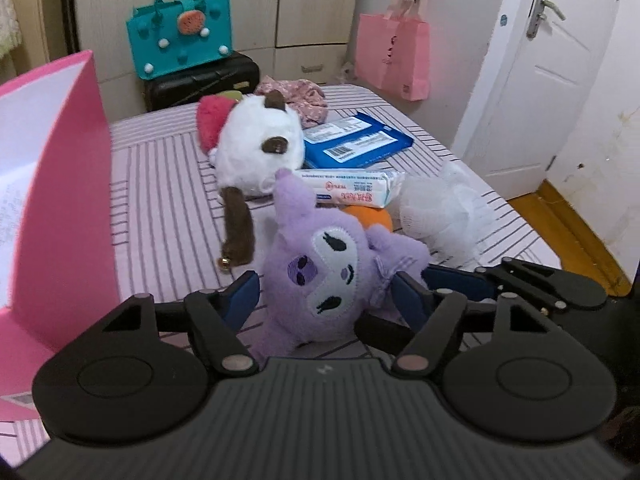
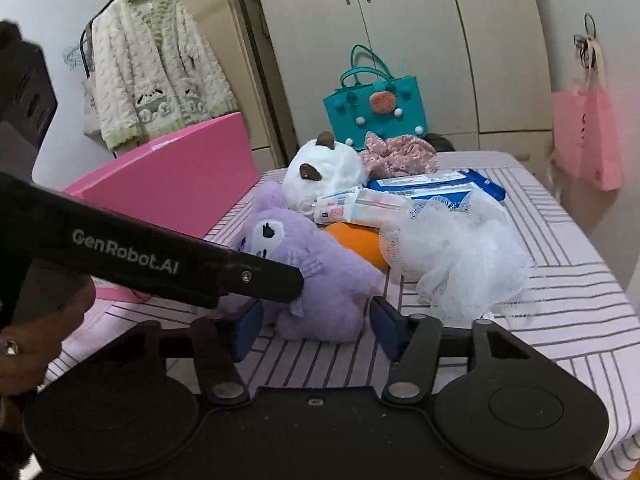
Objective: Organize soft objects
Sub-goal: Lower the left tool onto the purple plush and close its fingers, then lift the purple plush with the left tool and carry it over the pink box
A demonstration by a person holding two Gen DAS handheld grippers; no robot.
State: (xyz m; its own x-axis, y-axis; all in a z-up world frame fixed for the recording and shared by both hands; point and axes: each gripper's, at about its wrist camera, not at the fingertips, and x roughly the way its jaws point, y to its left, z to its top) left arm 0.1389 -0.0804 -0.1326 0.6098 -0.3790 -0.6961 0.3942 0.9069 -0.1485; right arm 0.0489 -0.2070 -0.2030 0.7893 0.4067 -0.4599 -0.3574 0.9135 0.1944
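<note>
1. The purple plush [image 1: 320, 276] lies on the striped bed [image 1: 168, 208], at the near side of a pile of things, just beside the pink box [image 1: 60, 208].
2. It is a round, fuzzy lilac toy with a white stitched face, black eyes, a darker purple patch on the forehead and a pointed ear [image 1: 290, 192] sticking up towards the pile.
3. The left gripper [image 1: 324, 300] straddles the plush: its blue pads sit at either side of the body, and the plush fills the gap. Whether the pads press into the fur cannot be told.
4. The right gripper [image 2: 316, 326] comes at the plush [image 2: 320, 280] from the other side, its blue pads flanking the lower body; the left pad is close to the fur, the right pad stands a little clear.
5. In the right wrist view a finger of the left gripper [image 2: 260, 280] reaches across and touches the plush.
6. Just behind the plush lies an orange toy [image 2: 356, 240], with a tissue pack [image 2: 352, 206] on top of it.
7. A white mesh puff [image 2: 456, 248] lies to the right of the plush, touching the orange toy.
8. A white plush [image 1: 256, 148] with brown ears and a red tuft lies further back, beside a blue parcel [image 1: 360, 140].
9. A teal bag [image 1: 180, 36] stands beyond the bed.
</note>
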